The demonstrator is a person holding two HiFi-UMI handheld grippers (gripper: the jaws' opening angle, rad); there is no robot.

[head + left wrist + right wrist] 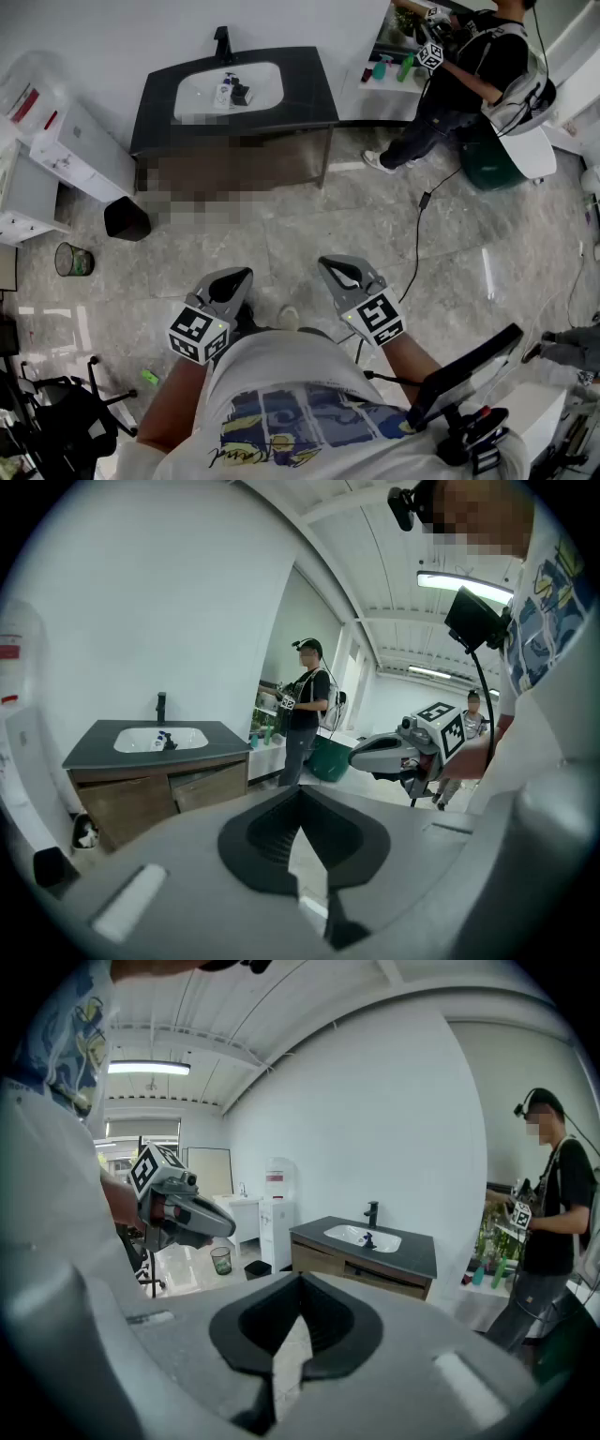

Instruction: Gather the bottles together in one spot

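White walls, pale stone floor — dark-topped vanity, ceiling strip light

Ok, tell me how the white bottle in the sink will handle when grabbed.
The white bottle looks small against the sink basin, so probably light. The basin's smooth curved floor could let it slide or roll if nudged.

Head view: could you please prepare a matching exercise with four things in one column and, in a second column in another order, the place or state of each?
Things
1. small bottles
2. black bin
3. green bottle
4. left gripper

Place or state
A. shut, nothing between the jaws
B. on the white table, upper right
C. inside the sink basin
D. on the floor by the left end of the vanity

Pairs: 1-C, 2-D, 3-B, 4-A
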